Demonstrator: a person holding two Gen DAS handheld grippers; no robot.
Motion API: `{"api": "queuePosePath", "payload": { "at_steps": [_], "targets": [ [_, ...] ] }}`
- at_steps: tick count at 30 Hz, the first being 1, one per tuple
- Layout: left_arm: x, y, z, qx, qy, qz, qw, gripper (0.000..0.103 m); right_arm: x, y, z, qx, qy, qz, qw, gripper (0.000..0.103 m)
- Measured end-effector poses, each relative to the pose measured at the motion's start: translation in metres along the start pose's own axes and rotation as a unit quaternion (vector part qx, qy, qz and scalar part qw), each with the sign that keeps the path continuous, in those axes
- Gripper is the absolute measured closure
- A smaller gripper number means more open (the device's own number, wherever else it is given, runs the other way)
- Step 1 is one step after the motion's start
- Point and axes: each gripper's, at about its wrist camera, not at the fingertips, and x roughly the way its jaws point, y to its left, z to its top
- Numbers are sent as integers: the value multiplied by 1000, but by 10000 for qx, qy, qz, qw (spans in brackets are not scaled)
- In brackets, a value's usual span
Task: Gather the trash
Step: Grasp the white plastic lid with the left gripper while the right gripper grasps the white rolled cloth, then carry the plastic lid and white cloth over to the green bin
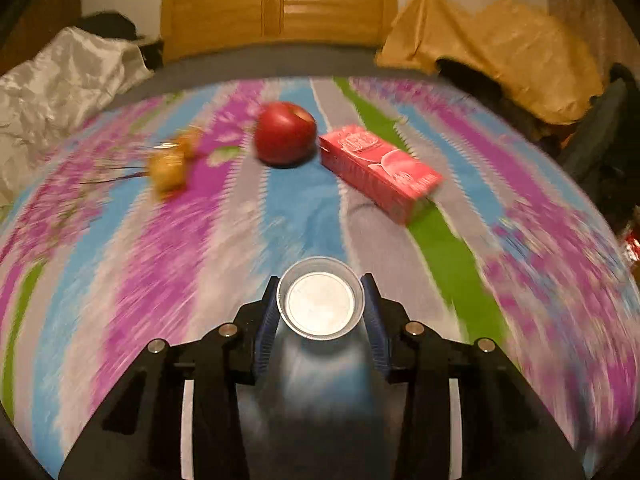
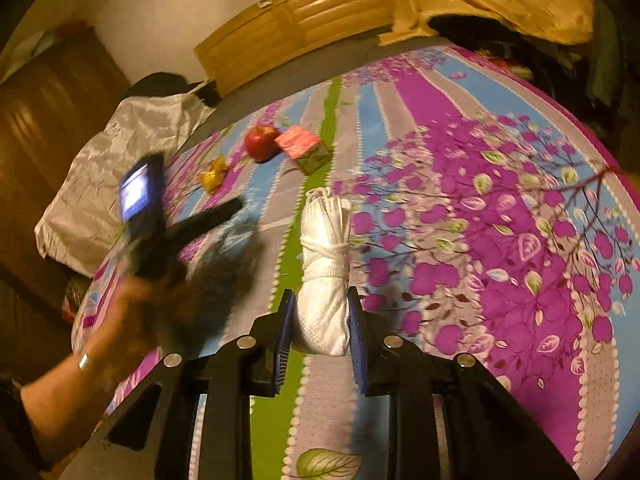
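Both clamped: left gripper [image 1: 321,307] plastic cup [image 1: 321,298], right gripper [image 2: 320,330] rope bundle [image 2: 325,272].

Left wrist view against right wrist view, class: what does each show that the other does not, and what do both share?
Left only: a clear plastic cup in the left claw. Right only: a tied white bundle in the right claw, and a blurred hand. Both: apple, pink carton, yellow wrapper, striped bedsheet, wooden headboard.

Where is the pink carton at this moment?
In the left wrist view the pink carton lies on the striped bedsheet, just right of the red apple and beyond the clear cup.
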Motion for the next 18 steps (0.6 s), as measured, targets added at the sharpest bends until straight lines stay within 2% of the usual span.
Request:
{"api": "queuePosePath", "payload": {
  "at_steps": [3,6,9,11,14,18],
  "targets": [
    [-60,29,-43,136,-15,377,9992,65,-6,13,-3,-240,12,64,9997,76],
    [-108,74,-65,-171,65,757,9970,65,-17,22,-9,-422,-3,77,9991,76],
    [-155,116,-73,-486,-58,1220,9913,65,-26,29,-16,-500,-15,98,9987,76],
    [-173,127,-70,-563,-143,1377,9888,65,-35,36,-22,-601,-29,99,9981,76],
    [-199,130,-67,-625,-323,1411,9875,65,-52,49,-29,-789,-84,93,9968,76],
    [-215,106,-65,-366,-494,1242,9903,65,-77,59,-34,-986,-278,-2,9947,76]
  ]
}}
